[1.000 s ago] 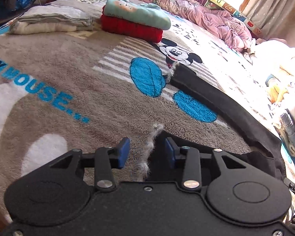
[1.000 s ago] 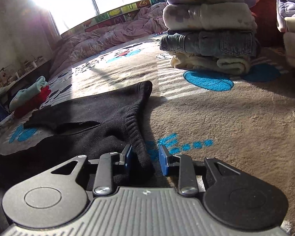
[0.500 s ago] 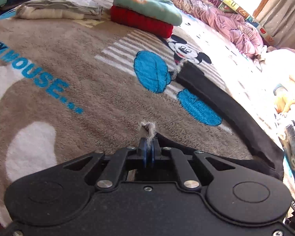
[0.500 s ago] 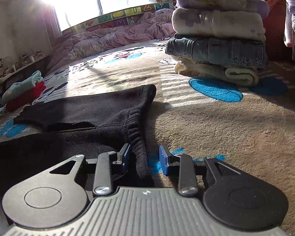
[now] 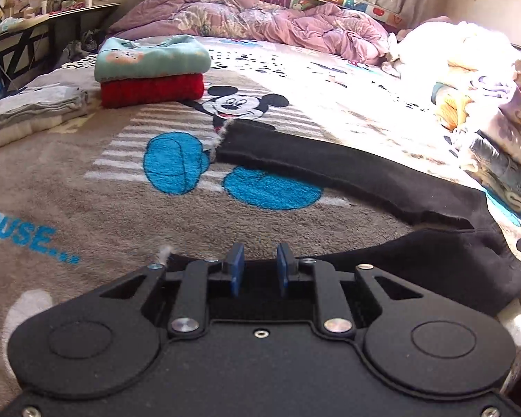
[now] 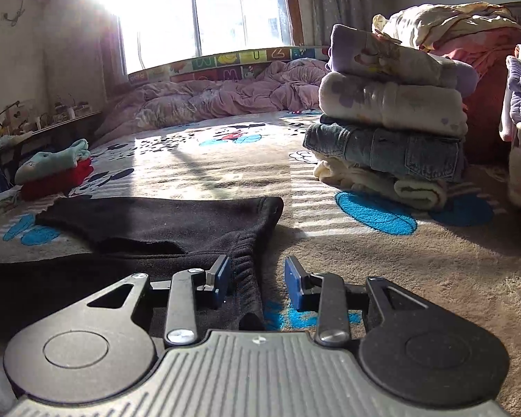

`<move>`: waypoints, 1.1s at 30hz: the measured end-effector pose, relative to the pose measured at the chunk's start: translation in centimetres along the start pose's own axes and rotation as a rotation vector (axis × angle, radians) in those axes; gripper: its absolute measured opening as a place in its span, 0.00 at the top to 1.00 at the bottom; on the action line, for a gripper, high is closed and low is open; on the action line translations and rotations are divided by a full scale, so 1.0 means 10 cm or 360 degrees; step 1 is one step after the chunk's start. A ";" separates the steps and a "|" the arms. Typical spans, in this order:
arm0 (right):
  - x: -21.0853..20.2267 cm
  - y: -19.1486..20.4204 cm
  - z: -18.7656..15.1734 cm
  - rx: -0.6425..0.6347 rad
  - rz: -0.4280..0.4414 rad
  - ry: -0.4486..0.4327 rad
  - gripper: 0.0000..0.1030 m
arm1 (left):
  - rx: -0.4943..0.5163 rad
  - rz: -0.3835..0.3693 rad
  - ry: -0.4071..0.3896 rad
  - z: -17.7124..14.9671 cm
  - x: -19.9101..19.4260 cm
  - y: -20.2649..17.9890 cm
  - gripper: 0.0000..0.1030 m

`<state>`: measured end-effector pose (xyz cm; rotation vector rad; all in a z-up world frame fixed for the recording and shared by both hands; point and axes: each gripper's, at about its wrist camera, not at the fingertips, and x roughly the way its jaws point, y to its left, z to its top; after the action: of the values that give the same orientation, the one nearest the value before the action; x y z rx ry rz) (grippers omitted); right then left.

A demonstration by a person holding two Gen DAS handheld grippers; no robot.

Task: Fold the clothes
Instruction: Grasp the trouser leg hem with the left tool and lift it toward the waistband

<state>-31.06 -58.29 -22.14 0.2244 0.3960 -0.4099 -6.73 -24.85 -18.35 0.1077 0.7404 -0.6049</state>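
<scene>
The left gripper [image 5: 257, 269] sits low over the Mickey Mouse blanket [image 5: 97, 205], level, its blue pads parted with nothing between them, just above a leg hem of the black trousers [image 5: 330, 163]. The trousers lie flat across the blanket. The right gripper [image 6: 257, 279] rests low at their ribbed waistband [image 6: 246, 264], jaws spread wide around its edge.

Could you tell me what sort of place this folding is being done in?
Most likely a bedroom in a home: a rumpled purple quilt lies by a sunlit window, a Mickey Mouse blanket covers the surface, and stacks of folded clothes sit around black trousers.
</scene>
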 end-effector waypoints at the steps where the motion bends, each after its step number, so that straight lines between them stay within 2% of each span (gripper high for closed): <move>1: 0.02 0.04 -0.01 -0.0035 0.0015 0.0021 0.65 | 0.0041 -0.0015 0.0038 -0.05 0.07 -0.09 0.83; 3: 0.11 0.07 -0.06 -0.0077 0.0018 0.0121 0.64 | 0.0090 0.0014 0.0155 -0.15 0.24 -0.16 0.76; 6: 0.22 0.02 -0.15 -0.0045 0.0020 0.0256 0.61 | 0.0097 0.0012 0.0152 -0.14 0.25 -0.16 0.74; 9: 0.09 0.01 -0.13 -0.0059 0.0015 0.0199 0.61 | 0.0079 0.0009 0.0127 -0.06 0.15 -0.16 0.71; 12: -0.07 -0.05 -0.10 -0.0073 0.0029 0.0148 0.61 | 0.0215 0.0046 0.0095 -0.01 0.04 -0.26 0.69; 14: -0.19 -0.06 -0.06 -0.0143 0.0049 0.0100 0.60 | 0.0354 0.0061 0.0089 0.02 -0.02 -0.34 0.66; 15: -0.26 -0.05 -0.04 -0.0204 0.0059 0.0072 0.59 | 0.0449 0.0063 0.0086 0.05 -0.06 -0.39 0.59; 19: -0.50 0.10 -0.02 -0.0536 0.0046 -0.0045 0.53 | 0.1006 0.0035 0.0090 0.03 -0.27 -0.58 0.47; 22: -0.60 0.26 -0.06 -0.0782 0.0050 -0.0094 0.51 | 0.1450 0.0047 0.0154 -0.12 -0.41 -0.61 0.44; 25: -0.61 0.45 -0.20 -0.1057 0.0040 -0.0033 0.47 | 0.1764 0.0055 0.0237 -0.33 -0.52 -0.50 0.43; 27: -0.57 0.57 -0.31 -0.1203 0.0048 0.0032 0.47 | 0.1913 0.0070 0.0264 -0.49 -0.57 -0.38 0.43; 30: -0.53 0.71 -0.42 -0.1359 0.0045 0.0082 0.47 | 0.1981 0.0133 0.0263 -0.66 -0.53 -0.22 0.43; 33: -0.45 0.79 -0.54 -0.1492 0.0000 0.0160 0.46 | 0.2085 0.0189 0.0210 -0.83 -0.45 -0.16 0.43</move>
<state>-33.21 -48.14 -24.09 -0.6693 0.6460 -0.1797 -15.20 -21.53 -21.35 1.3965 0.3518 -0.8913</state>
